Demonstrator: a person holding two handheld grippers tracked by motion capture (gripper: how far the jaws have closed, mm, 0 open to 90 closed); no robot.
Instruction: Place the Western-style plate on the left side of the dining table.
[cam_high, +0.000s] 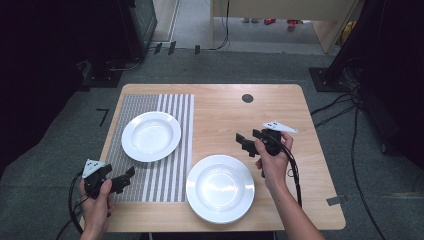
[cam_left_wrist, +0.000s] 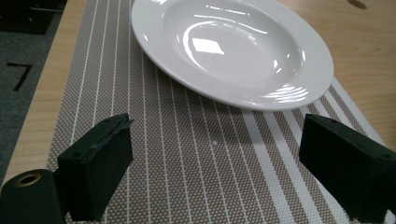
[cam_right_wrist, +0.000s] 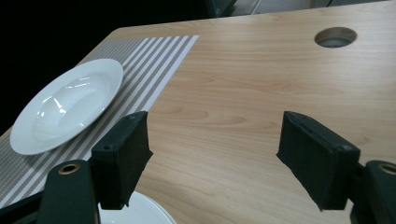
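A white deep plate (cam_high: 151, 135) (cam_left_wrist: 232, 49) (cam_right_wrist: 65, 103) rests on a striped placemat (cam_high: 131, 180) (cam_left_wrist: 187, 158) (cam_right_wrist: 154, 60) on the table's left half. A second white plate (cam_high: 220, 187) (cam_right_wrist: 135, 212) lies on bare wood near the front edge. My left gripper (cam_high: 127, 176) (cam_left_wrist: 224, 168) hovers open over the mat's front left part, jaws wide with nothing between them. My right gripper (cam_high: 243, 142) (cam_right_wrist: 212, 156) is held open above the wood, just beyond the second plate, and is likewise bare.
The wooden table (cam_high: 300, 200) has a round cable hole (cam_high: 247, 98) (cam_right_wrist: 335, 37) near its far edge. Cables (cam_high: 345, 107) run over the grey floor to the right, and dark equipment stands at both sides.
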